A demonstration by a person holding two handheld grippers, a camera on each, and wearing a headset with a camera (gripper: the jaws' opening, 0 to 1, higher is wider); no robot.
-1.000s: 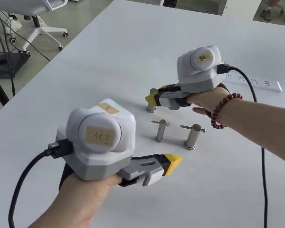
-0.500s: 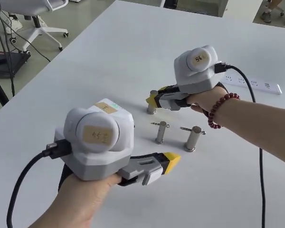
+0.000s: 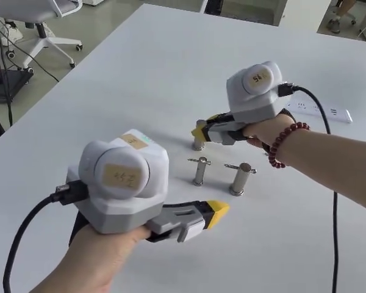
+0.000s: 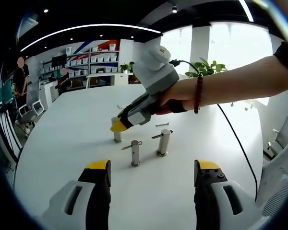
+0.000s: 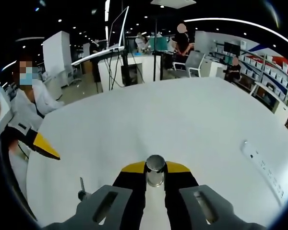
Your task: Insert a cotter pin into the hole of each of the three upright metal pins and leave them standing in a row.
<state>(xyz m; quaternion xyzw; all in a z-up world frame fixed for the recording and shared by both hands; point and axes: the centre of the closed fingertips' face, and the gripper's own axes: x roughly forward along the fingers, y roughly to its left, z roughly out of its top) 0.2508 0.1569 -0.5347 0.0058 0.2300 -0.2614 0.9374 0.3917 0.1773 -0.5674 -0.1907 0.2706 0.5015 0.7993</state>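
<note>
Three upright metal pins stand on the white table (image 3: 134,73). The middle pin (image 3: 199,171) and the right pin (image 3: 238,179) each carry a cotter pin through the top. My right gripper (image 3: 199,130) is at the third pin (image 3: 198,143), the farthest one. In the right gripper view its yellow-tipped jaws sit against both sides of that pin (image 5: 155,171), shut on it. My left gripper (image 3: 218,210) hovers nearer to me, open with nothing in it (image 4: 152,168), and looks toward the pins (image 4: 135,153).
A white power strip (image 3: 324,112) lies on the table behind the right arm, and a black cable (image 3: 335,201) trails from the right gripper. An office chair (image 3: 39,15) stands on the floor beyond the table's left edge. People are far off in the room.
The whole picture has shifted a little with the head. My right gripper stays at the far pin and my left gripper stays open in front.
</note>
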